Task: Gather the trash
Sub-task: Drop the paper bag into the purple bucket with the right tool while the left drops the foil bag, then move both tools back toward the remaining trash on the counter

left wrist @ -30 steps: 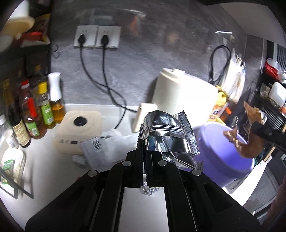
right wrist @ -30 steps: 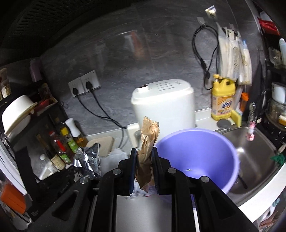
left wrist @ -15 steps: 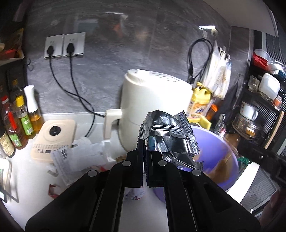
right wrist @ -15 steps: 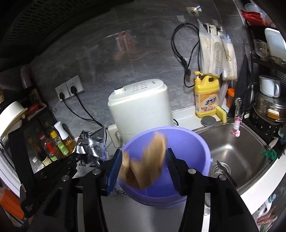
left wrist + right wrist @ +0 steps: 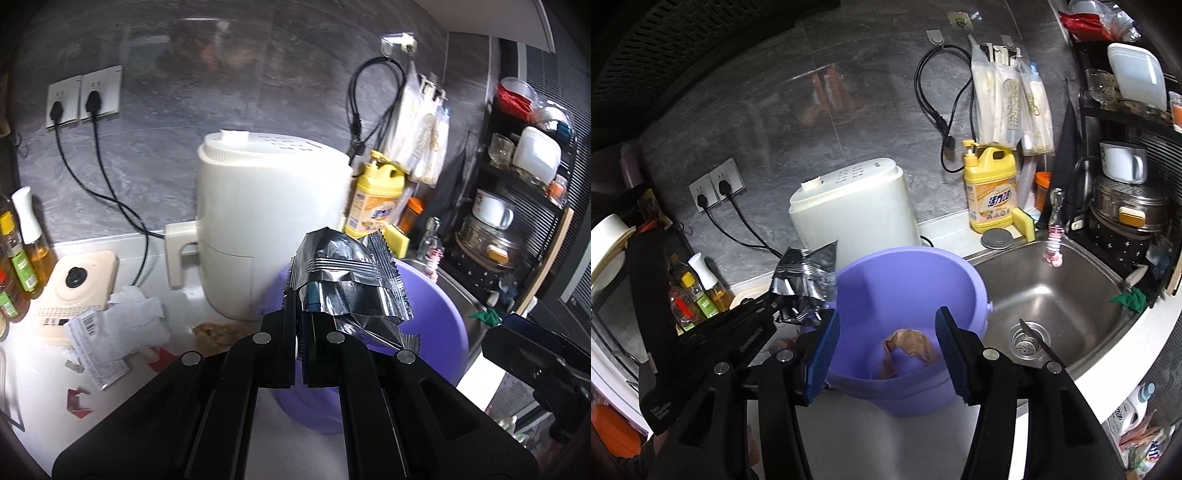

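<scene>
My left gripper (image 5: 301, 325) is shut on a crumpled silver foil wrapper (image 5: 347, 284) and holds it over the near left rim of the purple bucket (image 5: 436, 325). In the right wrist view the same wrapper (image 5: 807, 280) hangs at the bucket's (image 5: 908, 273) left edge. My right gripper (image 5: 886, 350) is open and empty above the bucket's front rim. A brown paper wrapper (image 5: 910, 347) lies at the bucket's bottom. More trash lies on the counter: a white crumpled wrapper with a barcode (image 5: 114, 332), a red scrap (image 5: 77, 402) and a tan piece (image 5: 218, 330).
A white appliance (image 5: 266, 221) stands behind the bucket, with plugged cords (image 5: 99, 184) at the wall. A kitchen scale (image 5: 77, 288) and sauce bottles (image 5: 22, 243) are at the left. The steel sink (image 5: 1056, 295), yellow detergent (image 5: 990, 192) and a dish rack (image 5: 1126, 206) are at the right.
My right gripper opened and the brown wrapper dropped into the bucket. My left gripper carried the foil wrapper right, to the bucket's rim.
</scene>
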`<action>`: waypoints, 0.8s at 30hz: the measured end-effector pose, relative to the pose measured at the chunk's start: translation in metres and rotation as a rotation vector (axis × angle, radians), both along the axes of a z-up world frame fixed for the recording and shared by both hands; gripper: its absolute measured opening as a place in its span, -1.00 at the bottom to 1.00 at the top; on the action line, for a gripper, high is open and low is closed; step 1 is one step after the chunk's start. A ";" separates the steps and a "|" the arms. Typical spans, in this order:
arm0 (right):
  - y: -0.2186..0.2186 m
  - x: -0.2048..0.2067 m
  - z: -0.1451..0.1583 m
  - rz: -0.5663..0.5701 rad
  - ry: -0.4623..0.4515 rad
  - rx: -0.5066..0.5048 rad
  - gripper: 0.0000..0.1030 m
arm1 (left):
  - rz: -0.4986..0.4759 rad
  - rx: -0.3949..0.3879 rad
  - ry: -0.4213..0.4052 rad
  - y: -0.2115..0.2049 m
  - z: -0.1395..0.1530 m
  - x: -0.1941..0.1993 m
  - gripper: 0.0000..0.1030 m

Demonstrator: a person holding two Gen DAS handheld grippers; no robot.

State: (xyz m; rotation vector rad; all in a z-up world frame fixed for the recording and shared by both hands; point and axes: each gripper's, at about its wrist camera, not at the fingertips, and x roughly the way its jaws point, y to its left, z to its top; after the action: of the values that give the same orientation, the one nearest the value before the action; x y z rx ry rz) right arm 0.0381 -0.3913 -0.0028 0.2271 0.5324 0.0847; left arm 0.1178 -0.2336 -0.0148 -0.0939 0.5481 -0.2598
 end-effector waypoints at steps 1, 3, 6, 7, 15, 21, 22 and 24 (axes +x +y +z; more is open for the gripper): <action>0.000 -0.001 0.000 -0.007 -0.001 -0.002 0.06 | -0.013 -0.001 0.007 -0.003 -0.001 0.001 -0.94; -0.001 -0.005 -0.001 -0.025 -0.003 -0.006 0.11 | -0.032 -0.001 0.016 -0.006 -0.003 0.002 -0.90; -0.003 -0.008 -0.002 -0.047 0.001 -0.006 0.14 | -0.058 0.004 0.039 -0.011 -0.007 0.004 -0.15; -0.004 -0.008 -0.002 -0.051 0.002 -0.006 0.15 | -0.053 -0.007 0.032 -0.008 -0.007 0.002 -0.06; 0.013 -0.004 -0.005 -0.018 -0.004 -0.005 0.33 | 0.033 0.003 0.011 0.027 -0.006 -0.009 0.47; 0.044 0.007 -0.010 0.068 -0.012 -0.010 0.52 | 0.171 0.048 -0.011 0.073 -0.002 -0.024 0.78; 0.049 0.008 -0.011 0.080 -0.009 -0.012 0.53 | 0.199 0.045 -0.009 0.081 -0.002 -0.027 0.78; 0.064 0.012 -0.011 0.112 -0.012 -0.020 0.60 | 0.250 0.029 0.001 0.101 -0.003 -0.032 0.79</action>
State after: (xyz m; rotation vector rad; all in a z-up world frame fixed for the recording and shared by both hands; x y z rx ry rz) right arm 0.0497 -0.3271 -0.0135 0.1769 0.5338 0.1892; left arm 0.0860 -0.1323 -0.0181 -0.1328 0.5352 -0.0084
